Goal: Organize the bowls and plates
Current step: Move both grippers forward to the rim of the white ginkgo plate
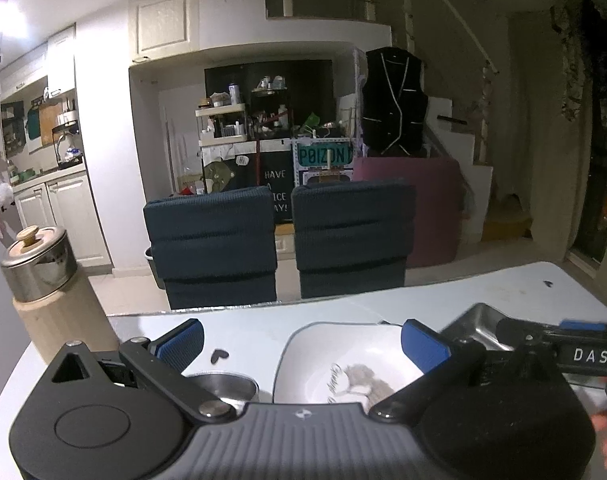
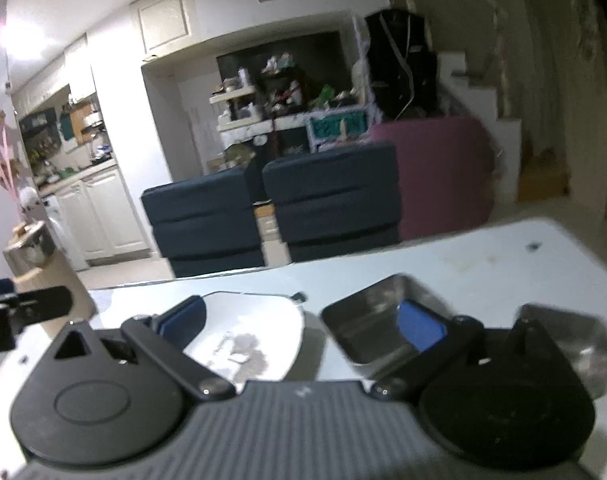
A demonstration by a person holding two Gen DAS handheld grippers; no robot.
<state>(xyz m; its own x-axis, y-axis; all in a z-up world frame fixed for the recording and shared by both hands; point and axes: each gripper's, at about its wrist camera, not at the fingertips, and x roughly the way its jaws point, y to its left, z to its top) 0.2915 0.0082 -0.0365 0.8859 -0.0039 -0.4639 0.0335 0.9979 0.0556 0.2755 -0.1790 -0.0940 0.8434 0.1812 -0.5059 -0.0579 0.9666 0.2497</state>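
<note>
My left claw (image 1: 301,344) was spread wide above the counter (image 1: 503,292), holding nothing. White plate (image 1: 343,360) lay between its pads, below them; contact not discernible. Small steel bowl (image 1: 223,386) sat just left of the plate. My right claw (image 2: 303,322) was also spread, empty: left pad over the plate (image 2: 255,332), right pad over a square steel dish (image 2: 367,320). Second steel dish (image 2: 575,336) just right of it.

"POIZON" on a green sign (image 1: 324,156); "DAS" on the right gripper (image 1: 591,356)
</note>
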